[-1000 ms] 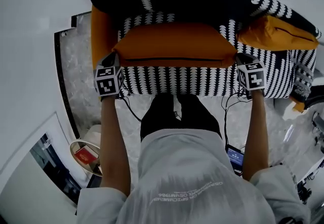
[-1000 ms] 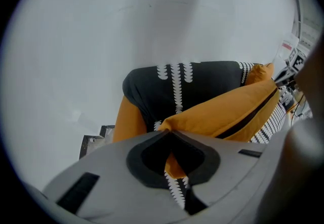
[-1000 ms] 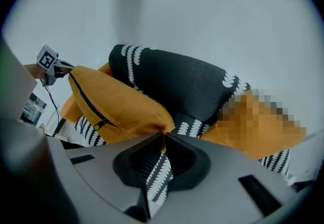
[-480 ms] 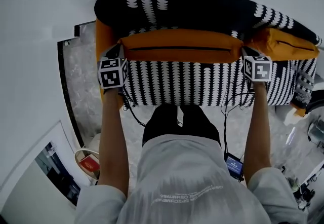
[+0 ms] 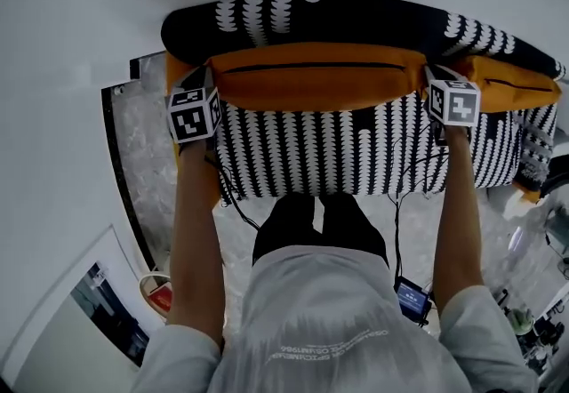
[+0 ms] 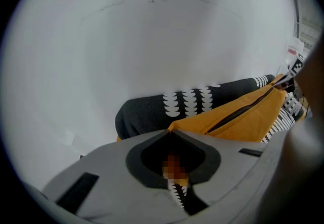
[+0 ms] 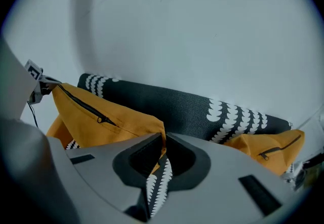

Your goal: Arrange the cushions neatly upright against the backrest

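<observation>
The long orange cushion [image 5: 316, 76] stands on edge against the backrest [image 5: 356, 18], the left gripper [image 6: 170, 133] opening its jaws round one corner, the right gripper [image 7: 163, 139] pinching the other narrowly: release it only once the cushion leans steady

Two zipped orange cushions [image 5: 316, 76] [image 5: 523, 84], one black-and-white patterned sofa [image 5: 356, 149], one person [image 5: 338, 316]

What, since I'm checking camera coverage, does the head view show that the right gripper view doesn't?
Only the head view: the person's forearms, torso and the marble floor. Only the right gripper view: the right hand-held gripper pinching a corner of the large cushion, and its zipper pull. Both: that cushion, the second cushion and the backrest.
</observation>
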The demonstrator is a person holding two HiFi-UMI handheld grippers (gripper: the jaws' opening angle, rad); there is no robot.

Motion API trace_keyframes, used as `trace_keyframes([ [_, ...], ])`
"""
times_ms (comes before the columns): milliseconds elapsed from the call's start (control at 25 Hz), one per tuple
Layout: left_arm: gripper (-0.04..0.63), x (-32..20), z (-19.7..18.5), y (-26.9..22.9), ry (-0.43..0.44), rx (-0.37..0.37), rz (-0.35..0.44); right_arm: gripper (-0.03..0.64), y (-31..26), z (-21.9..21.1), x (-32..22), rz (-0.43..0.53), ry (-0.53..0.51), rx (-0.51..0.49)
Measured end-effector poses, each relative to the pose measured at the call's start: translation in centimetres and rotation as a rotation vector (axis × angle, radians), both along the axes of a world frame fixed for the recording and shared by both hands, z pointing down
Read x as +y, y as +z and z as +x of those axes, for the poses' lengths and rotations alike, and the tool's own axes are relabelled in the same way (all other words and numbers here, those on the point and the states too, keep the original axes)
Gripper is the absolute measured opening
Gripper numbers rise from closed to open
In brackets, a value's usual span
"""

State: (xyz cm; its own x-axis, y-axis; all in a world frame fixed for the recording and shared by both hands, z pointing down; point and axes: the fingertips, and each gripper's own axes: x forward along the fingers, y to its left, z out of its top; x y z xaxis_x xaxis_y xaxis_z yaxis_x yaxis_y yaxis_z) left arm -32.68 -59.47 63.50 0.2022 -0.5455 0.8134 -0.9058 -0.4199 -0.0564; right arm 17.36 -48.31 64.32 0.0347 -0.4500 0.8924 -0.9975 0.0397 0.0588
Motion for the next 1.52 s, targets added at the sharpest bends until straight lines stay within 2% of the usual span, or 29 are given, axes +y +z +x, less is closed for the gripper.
trace_keyframes([
  [240,0.048,-2.0,0.0,-1.1,0.007,0.018,0.044,0.031,-1.4,0.7,-2.1,0.034,0.047,0.044],
  [520,0.120,-1.3,0.0,-3.2,0.063,0.060,0.088,0.031,-4.2,1.8,-1.5,0.108,0.115,0.093],
  [800,0.121,2.8,0.2,-3.0,0.156,0.084,0.040,0.031,-8.8,-0.1,2.4,0.166,0.158,0.071],
  [1040,0.112,6.3,1.8,-4.9,0.179,0.110,0.065,0.030,-11.7,-1.9,7.3,0.209,0.184,0.038],
  [1120,0.094,8.0,2.7,-6.3,0.186,0.120,0.089,0.029,-13.1,-2.6,9.1,0.238,0.188,0.026],
  [1240,0.066,10.1,4.5,-9.3,0.200,0.140,0.169,0.003,-15.5,-3.2,10.9,0.314,0.189,0.004],
  [1320,0.017,11.7,5.4,-11.5,0.214,0.142,0.230,0.005,-17.2,-3.9,12.1,0.352,0.168,-0.007],
  [1520,0.017,17.9,7.4,-17.0,0.233,0.171,0.327,0.003,-21.3,-5.3,17.0,0.408,0.068,0.019],
])
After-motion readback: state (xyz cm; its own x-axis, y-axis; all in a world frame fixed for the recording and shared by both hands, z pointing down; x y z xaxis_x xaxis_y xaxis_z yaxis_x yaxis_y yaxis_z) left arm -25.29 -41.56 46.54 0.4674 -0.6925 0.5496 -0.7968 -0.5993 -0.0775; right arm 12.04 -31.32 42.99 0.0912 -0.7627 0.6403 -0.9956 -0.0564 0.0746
